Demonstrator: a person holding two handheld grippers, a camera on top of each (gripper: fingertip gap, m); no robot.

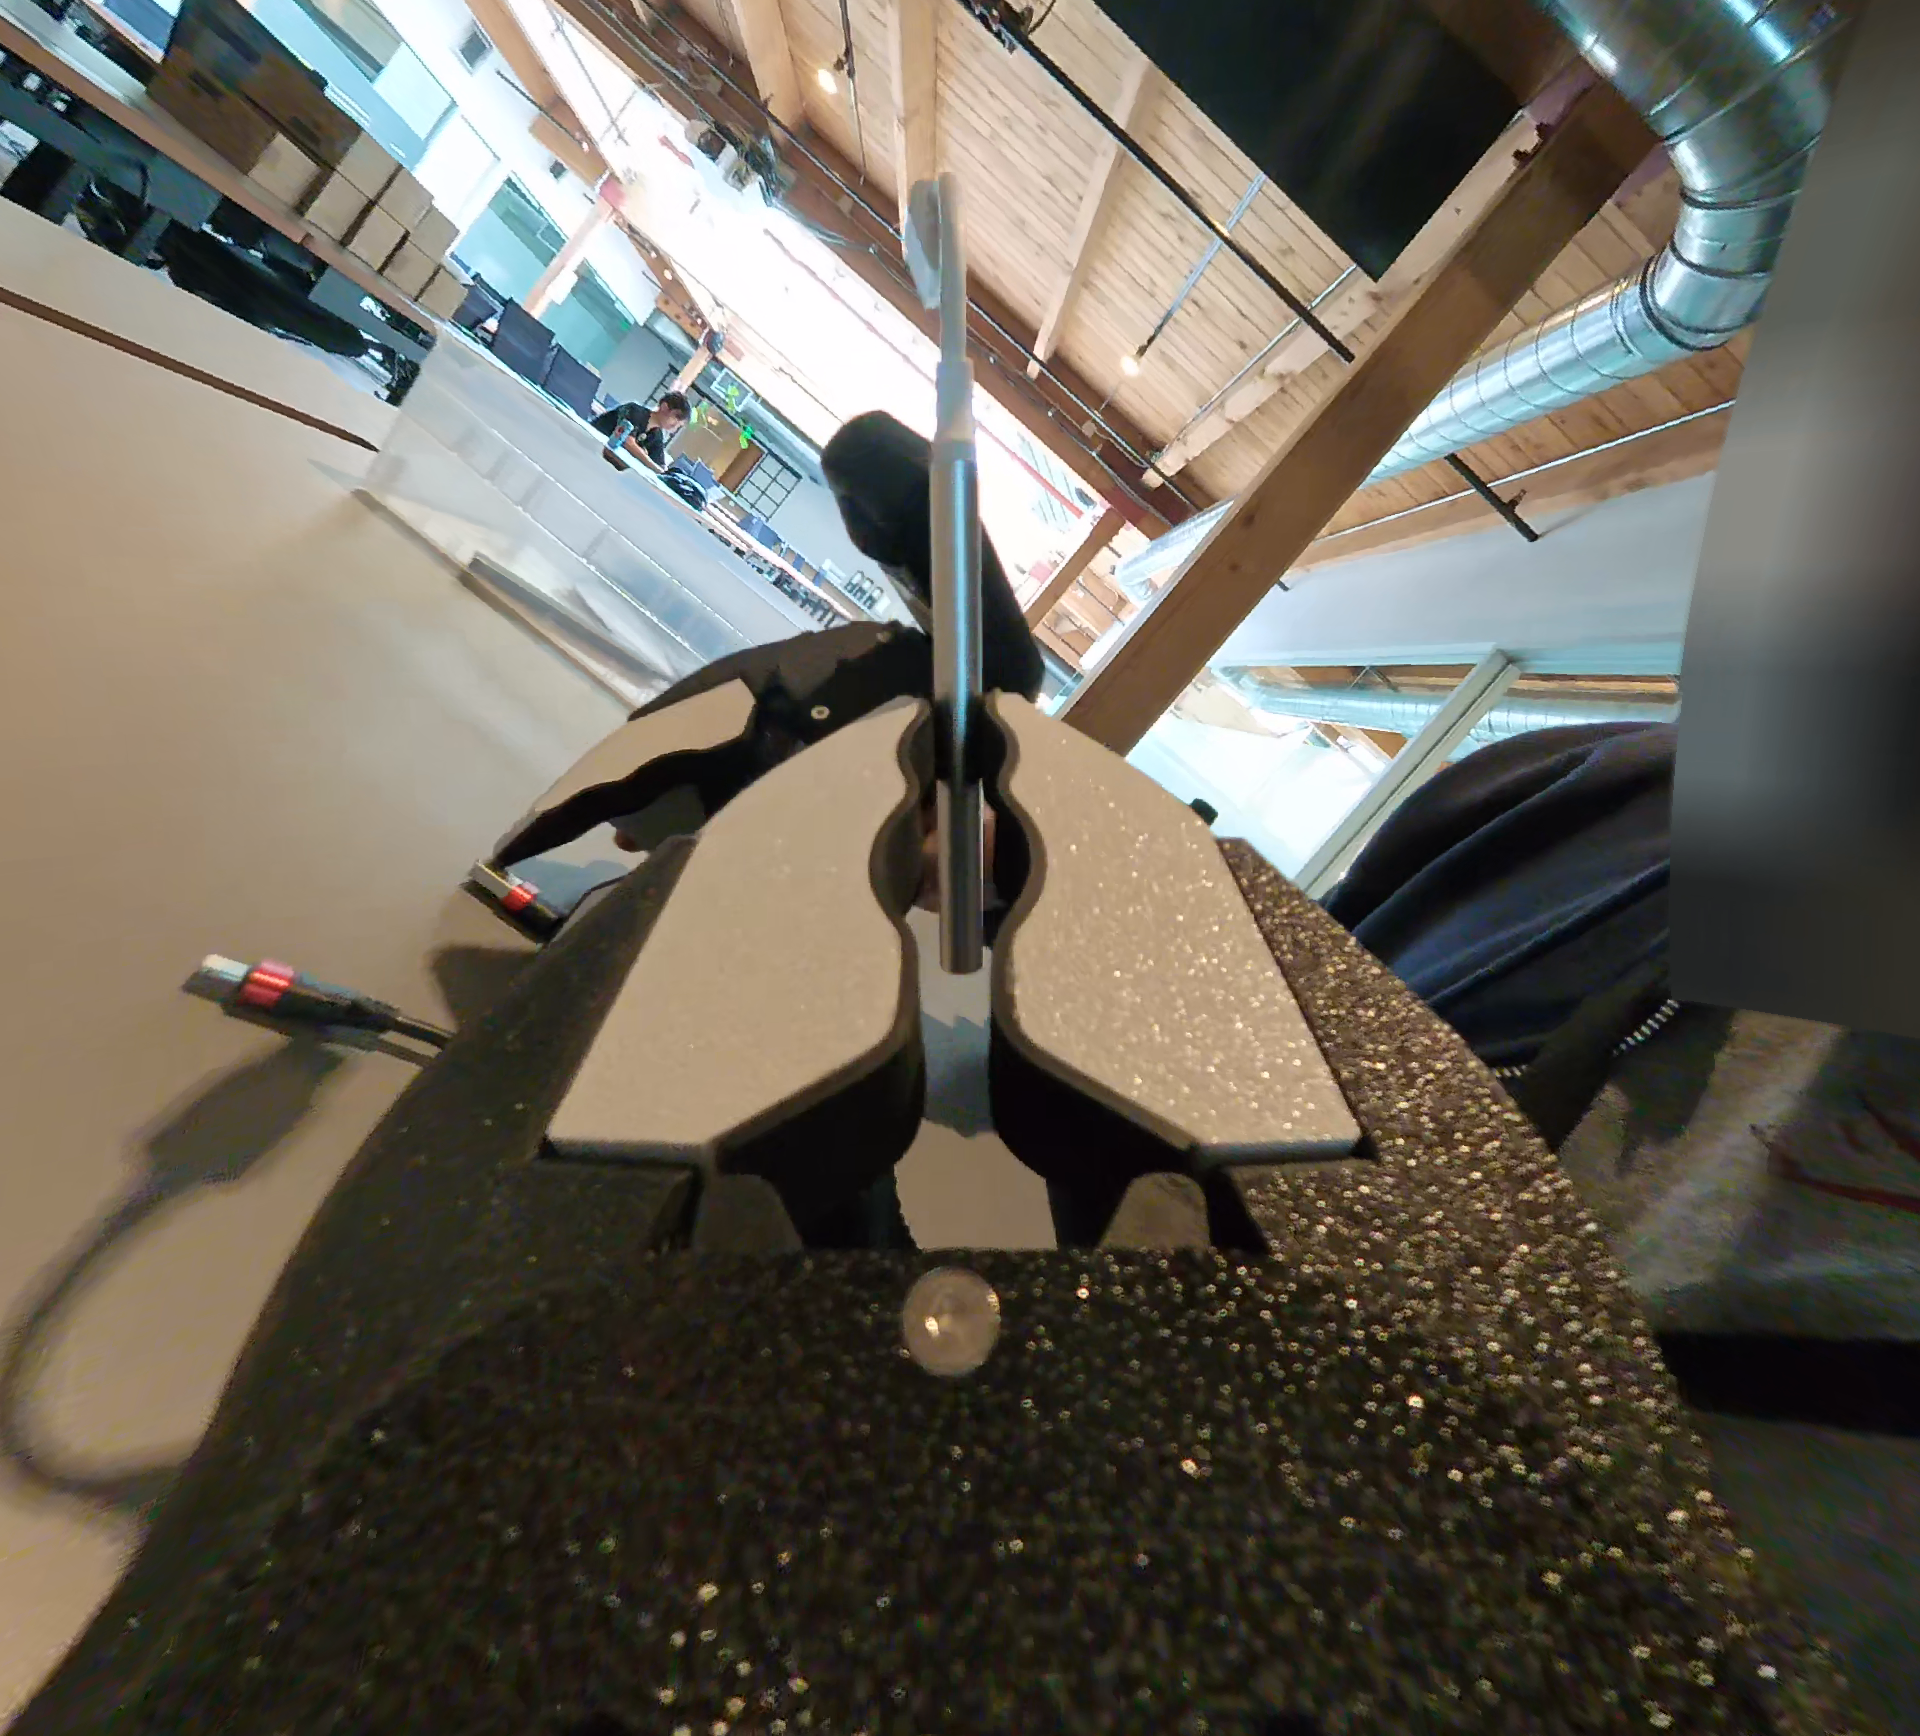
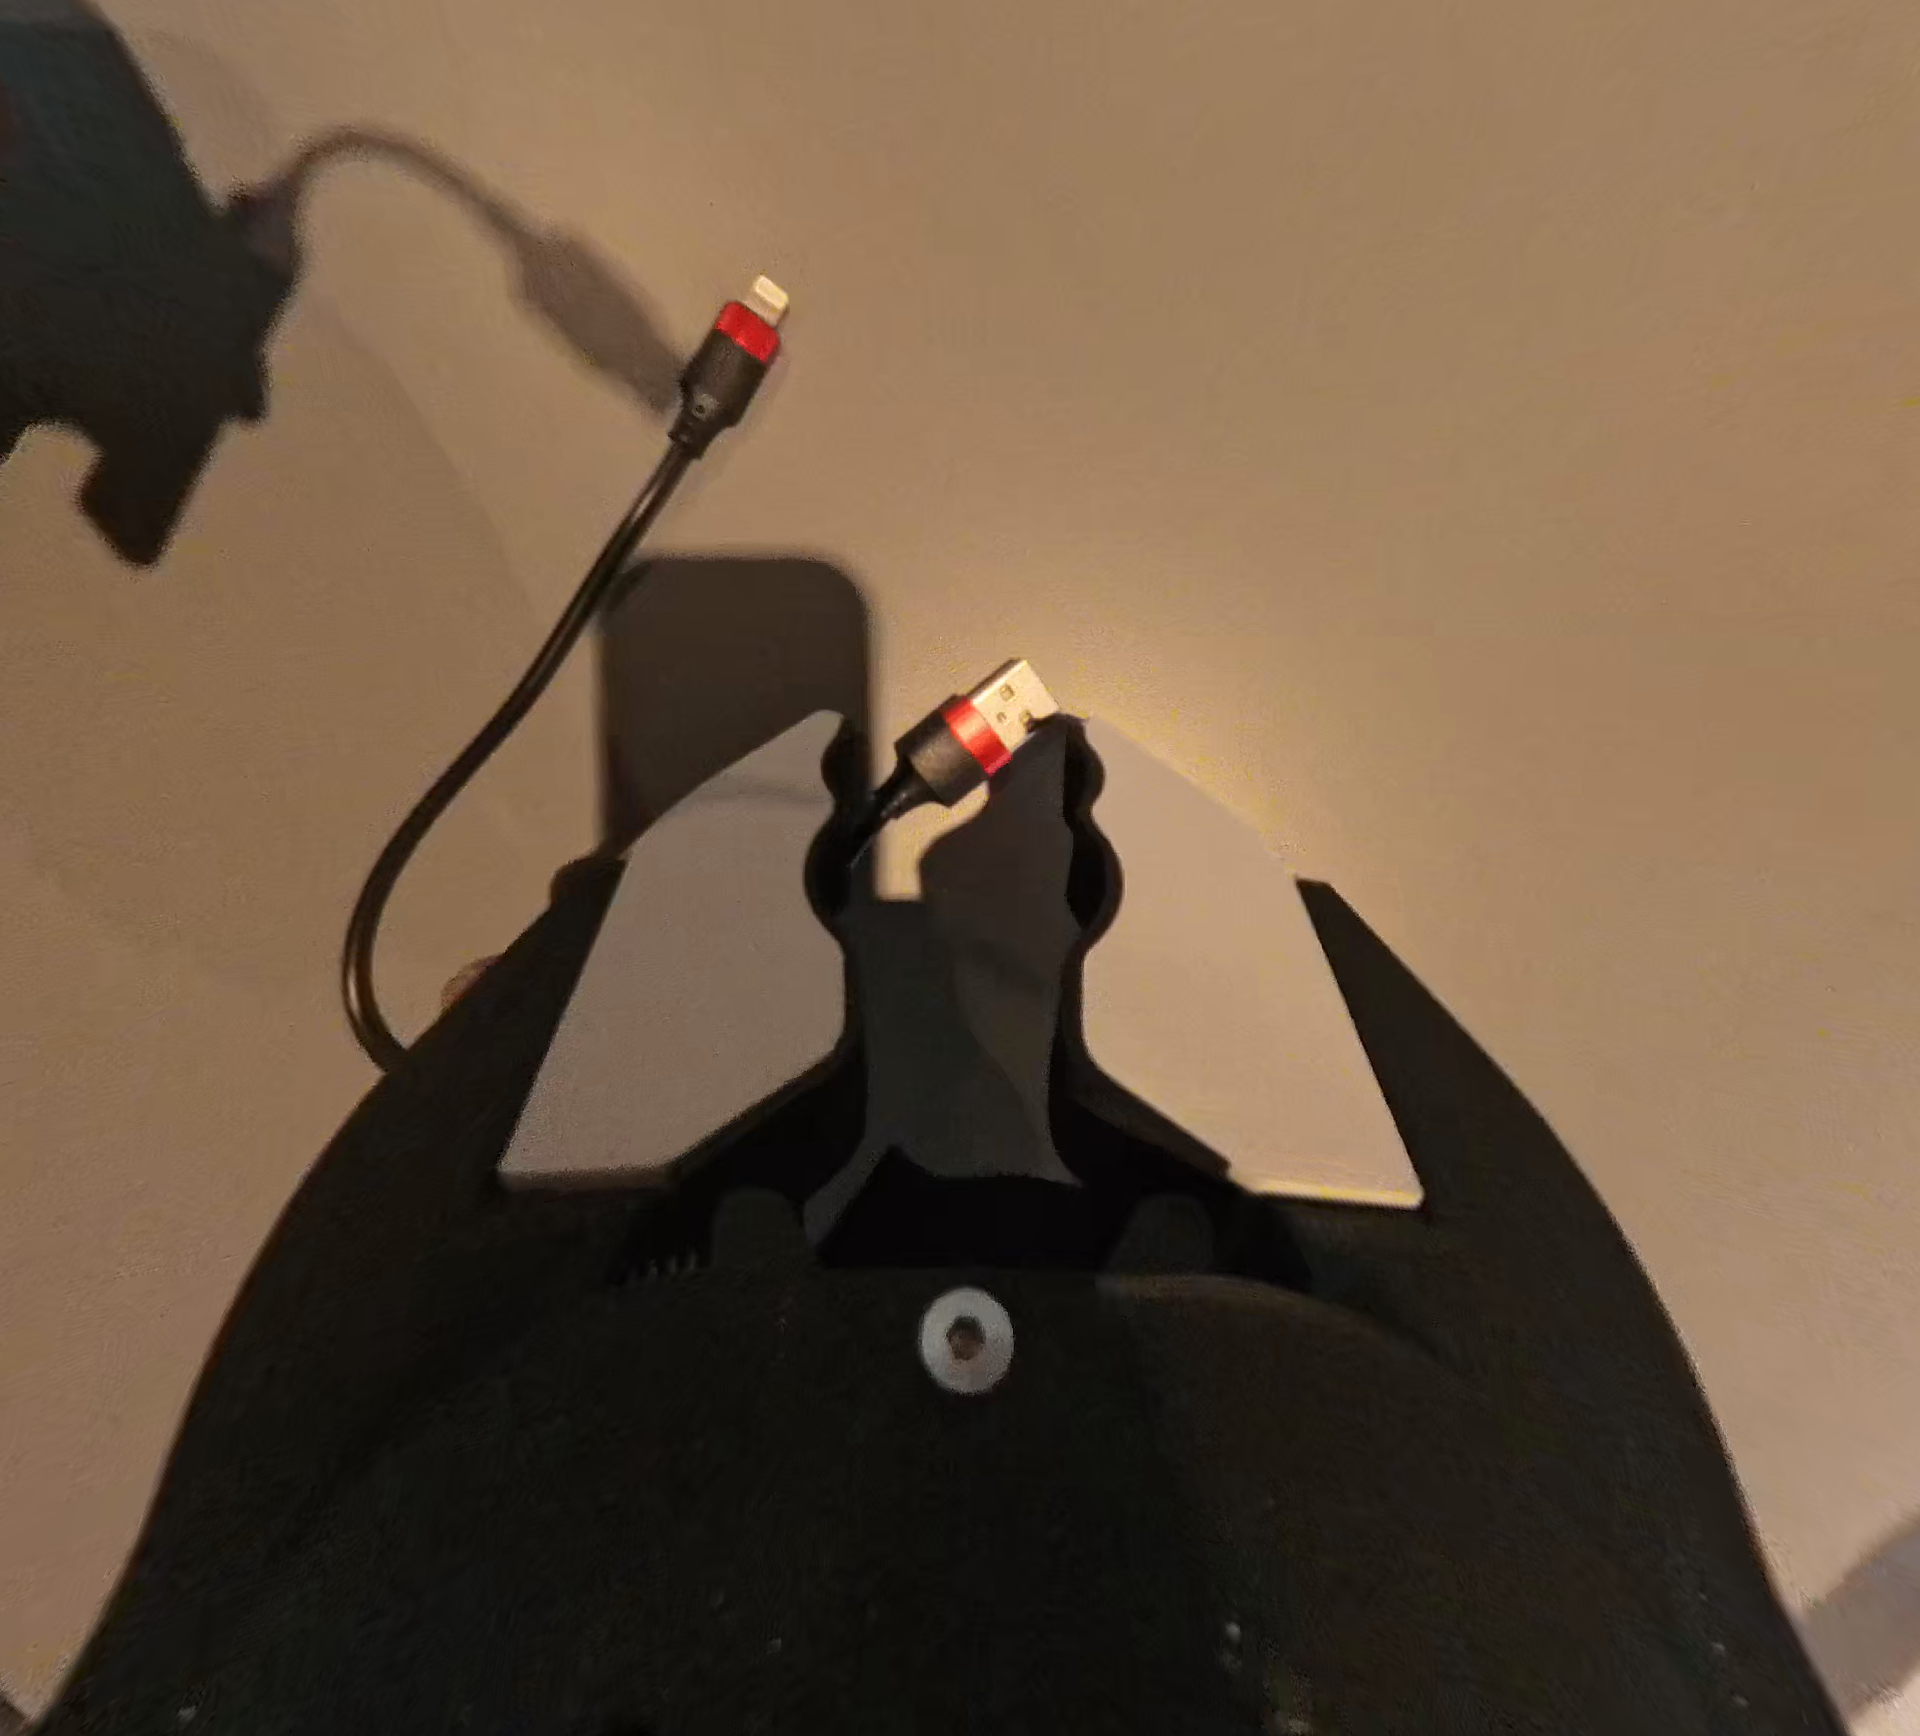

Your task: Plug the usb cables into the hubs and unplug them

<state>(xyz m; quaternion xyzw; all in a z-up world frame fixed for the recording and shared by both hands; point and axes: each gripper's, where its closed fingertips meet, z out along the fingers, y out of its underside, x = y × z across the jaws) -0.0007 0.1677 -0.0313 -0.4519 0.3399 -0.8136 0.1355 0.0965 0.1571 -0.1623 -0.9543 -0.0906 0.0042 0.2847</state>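
A slim silver USB hub [image 1: 958,751] is being gripped edge-on by the left gripper [image 1: 961,756], its jaws closed against the hub's flat sides, with the hub's white pigtail [image 1: 940,273] pointing up toward the ceiling. In the right wrist view the right gripper [image 2: 961,741] is being held parted over the tan table [image 2: 1455,336], nothing clamped; the USB-A plug [image 2: 987,720] of a black, red-collared cable [image 2: 499,751] is lying between its fingertips, touching or just over the right finger. The cable's smaller plug [image 2: 743,336] is resting farther off on the table.

The step in hand is judged to be the pickup of the plug before insertion. Next, the plug body is probably to be clamped squarely behind its metal shell, then lined up with a hub port, which cannot be seen here.

A wooden beamed ceiling [image 1: 1039,128], silver ductwork [image 1: 1704,252] and distant desks are being shown beyond.
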